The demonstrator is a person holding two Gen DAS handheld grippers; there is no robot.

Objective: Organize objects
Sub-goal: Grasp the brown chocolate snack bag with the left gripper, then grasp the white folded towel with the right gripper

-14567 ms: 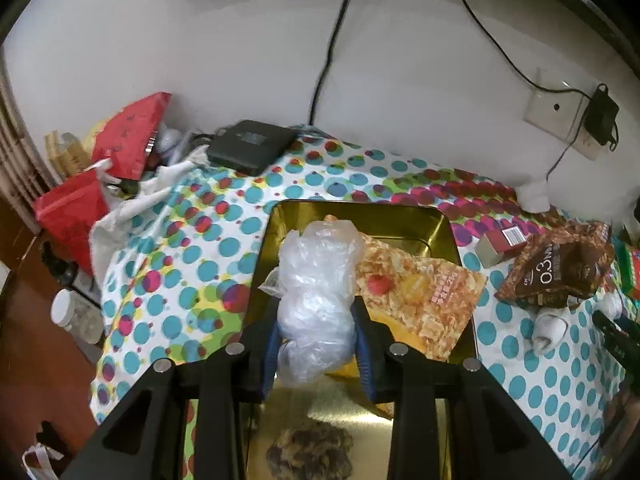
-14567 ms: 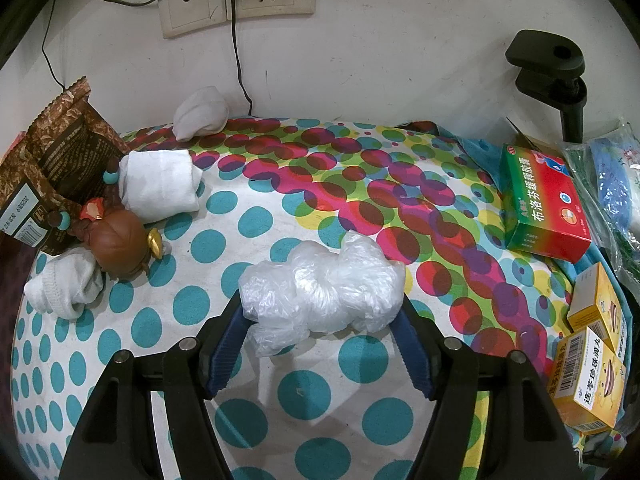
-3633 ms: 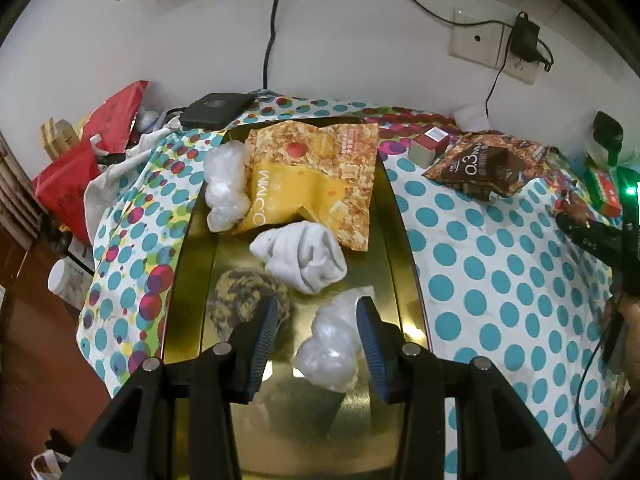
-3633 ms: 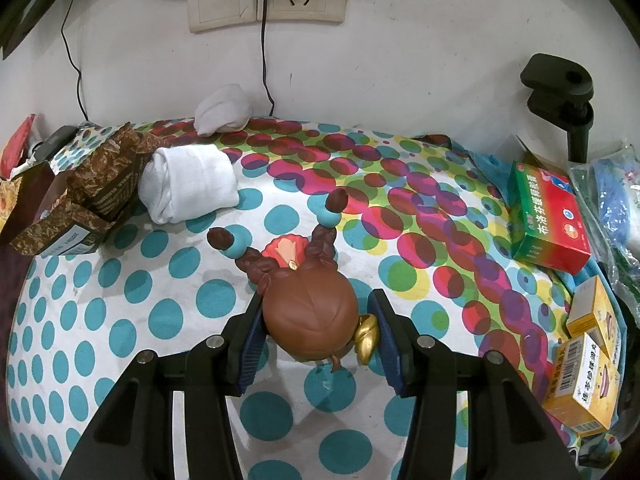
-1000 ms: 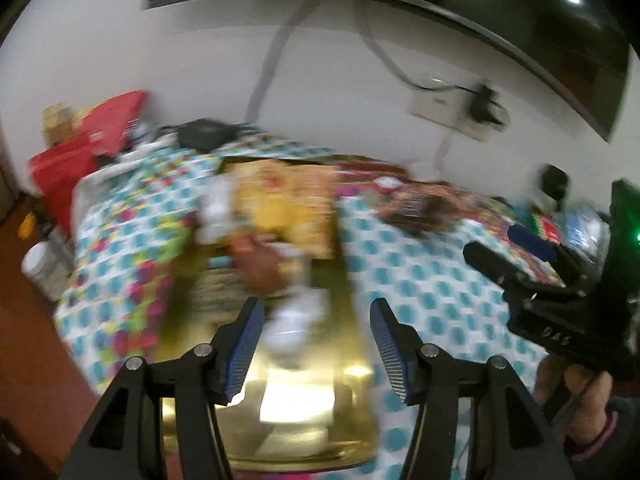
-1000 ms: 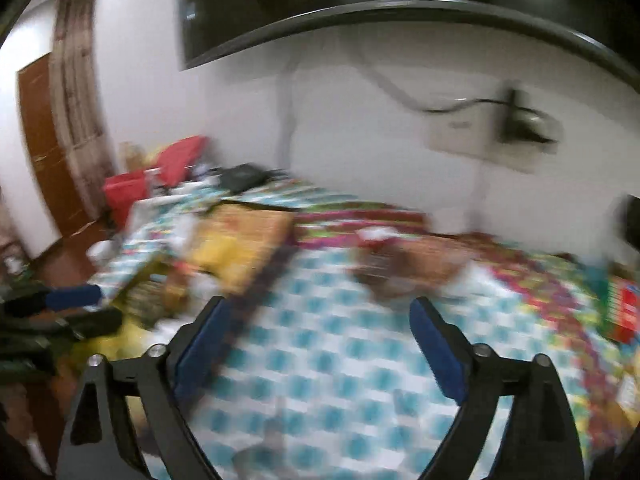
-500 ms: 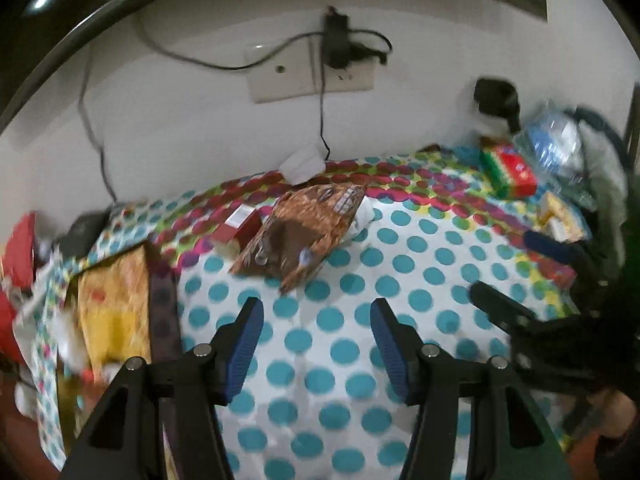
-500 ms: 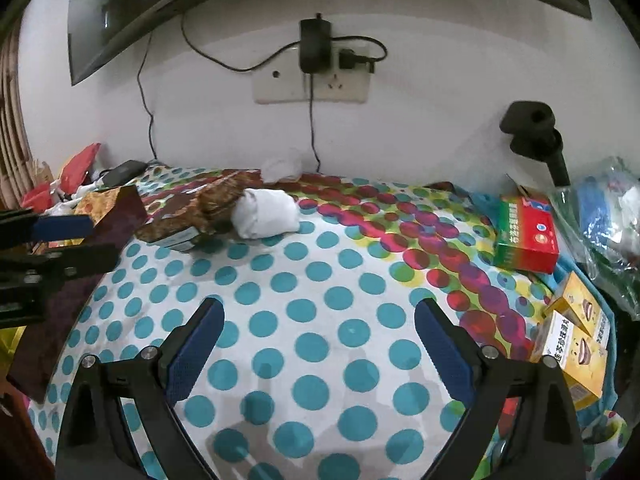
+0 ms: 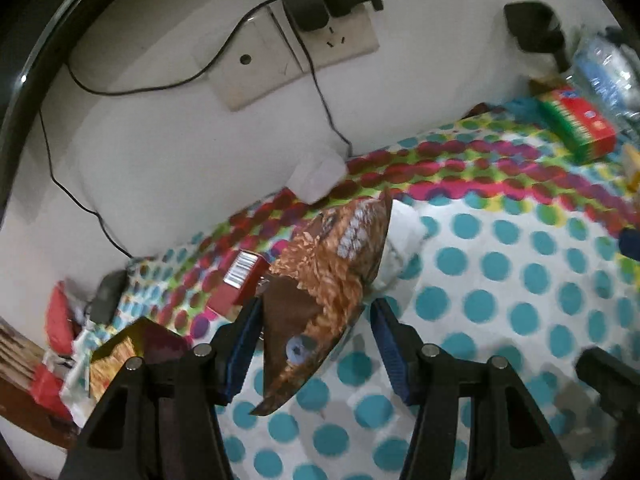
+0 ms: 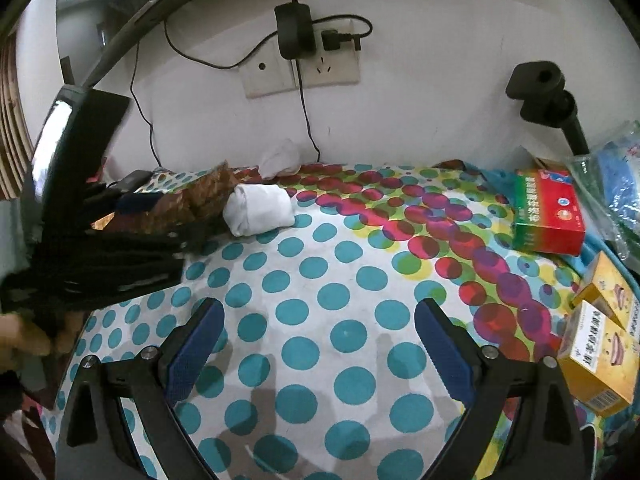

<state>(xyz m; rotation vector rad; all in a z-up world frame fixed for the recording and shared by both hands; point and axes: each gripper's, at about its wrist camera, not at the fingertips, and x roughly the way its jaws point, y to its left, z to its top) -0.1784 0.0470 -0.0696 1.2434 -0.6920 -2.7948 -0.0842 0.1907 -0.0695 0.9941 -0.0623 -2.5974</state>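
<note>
1. Left wrist view: the left gripper (image 9: 311,334) points down at a table under a polka-dot tablecloth (image 9: 500,280). Its blue-padded jaws stand spread on either side of a brown snack bag (image 9: 324,280), which lies slanted from 1 o'clock toward 7 o'clock. The pads look just clear of the bag, so the claw is released, seemingly lined up to take the bag by its narrow lower part.
2. Just behind the bag, at 10 o'clock from it, sits a small red box with a barcode (image 9: 240,280). A white rolled cloth (image 9: 400,236) peeks out at the bag's 2 o'clock edge.
3. At 8 o'clock, the corner of a gold tray (image 9: 138,334) shows with a yellow snack packet inside, probably where things are being gathered.
4. Right wrist view: the right gripper (image 10: 318,344) hangs over bare tablecloth, jaws wide and released, nothing between them, as if waiting.
5. At 11 o'clock lies the rolled cloth, touching the brown bag; the left gripper's black frame reaches in from 9 o'clock.
6. At 3 o'clock, a red-and-green medicine box (image 10: 546,210) and two yellow boxes (image 10: 600,344) lie near the table edge, not yet sorted.
</note>
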